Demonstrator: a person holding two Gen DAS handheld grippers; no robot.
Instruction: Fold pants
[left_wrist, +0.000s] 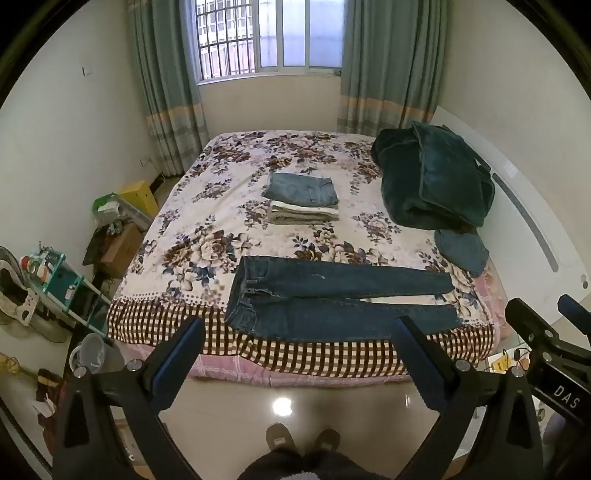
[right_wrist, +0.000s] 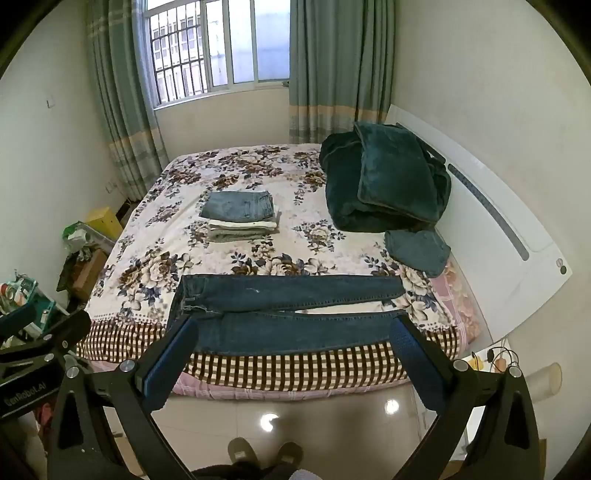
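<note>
Dark jeans (left_wrist: 332, 299) lie flat along the near edge of the bed (left_wrist: 207, 229), ahead of and below both grippers, waistband toward the left gripper (left_wrist: 299, 363), leg cuffs toward the right gripper (right_wrist: 293, 360). Both grippers are spread wide, hold nothing, and hang above the floor short of the mattress. Judged step: lay one leg over the other; take the near waistband corner and near cuff together, lifting evenly. Beyond, a folded stack (left_wrist: 303, 199) and green blanket (left_wrist: 432, 177).
</note>
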